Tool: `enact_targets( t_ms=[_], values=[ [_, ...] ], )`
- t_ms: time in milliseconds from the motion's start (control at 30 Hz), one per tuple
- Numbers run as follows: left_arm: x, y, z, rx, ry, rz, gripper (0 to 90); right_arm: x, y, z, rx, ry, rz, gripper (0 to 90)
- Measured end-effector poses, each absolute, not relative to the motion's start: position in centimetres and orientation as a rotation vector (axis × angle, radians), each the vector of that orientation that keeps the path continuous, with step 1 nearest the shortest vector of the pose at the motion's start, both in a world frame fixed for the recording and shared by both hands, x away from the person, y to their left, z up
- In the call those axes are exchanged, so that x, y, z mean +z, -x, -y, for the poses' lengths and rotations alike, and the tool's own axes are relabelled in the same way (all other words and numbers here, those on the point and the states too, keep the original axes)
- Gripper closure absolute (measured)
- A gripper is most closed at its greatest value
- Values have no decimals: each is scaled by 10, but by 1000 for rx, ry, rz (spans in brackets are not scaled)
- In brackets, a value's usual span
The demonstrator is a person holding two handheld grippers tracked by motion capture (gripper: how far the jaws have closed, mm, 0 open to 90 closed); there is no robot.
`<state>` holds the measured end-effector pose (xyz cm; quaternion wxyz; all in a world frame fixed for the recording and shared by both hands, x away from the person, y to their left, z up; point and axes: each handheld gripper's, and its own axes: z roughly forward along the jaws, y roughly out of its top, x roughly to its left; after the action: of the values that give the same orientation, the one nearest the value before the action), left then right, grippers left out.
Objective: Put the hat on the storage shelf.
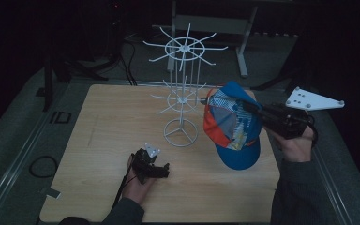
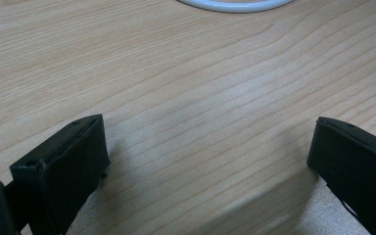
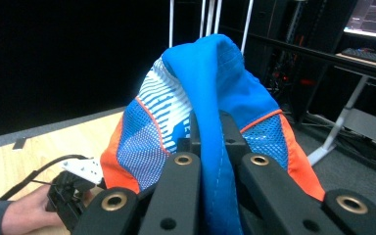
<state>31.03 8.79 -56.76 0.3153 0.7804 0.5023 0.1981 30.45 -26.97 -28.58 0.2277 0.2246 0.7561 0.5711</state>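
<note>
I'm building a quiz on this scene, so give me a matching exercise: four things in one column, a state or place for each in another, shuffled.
Things:
1. cap
2. left gripper
3. white wire rack
4. right gripper

States:
A. standing upright on the table
B. open, low over the wood
C. pinched and held in the air
D. shut on fabric

Pairs: 1-C, 2-B, 3-A, 4-D

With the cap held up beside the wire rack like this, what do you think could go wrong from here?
1. The right gripper pinches only a fold of the blue cap, so the fabric may slip out and drop.
2. The cap hangs close to the white wire rack; a snag on a thin arm could tip the light stand.
3. The left gripper rests open on the table, not steadying the rack's base.
</note>
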Motion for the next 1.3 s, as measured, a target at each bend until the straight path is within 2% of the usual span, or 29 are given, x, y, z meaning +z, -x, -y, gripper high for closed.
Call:
enact_targets(
  t_ms=[1300],
  values=[
    [-567,-310,-88,522,-2060,-1322,19,-269,-300,269,1695,-558,-2008,894]
  ],
)
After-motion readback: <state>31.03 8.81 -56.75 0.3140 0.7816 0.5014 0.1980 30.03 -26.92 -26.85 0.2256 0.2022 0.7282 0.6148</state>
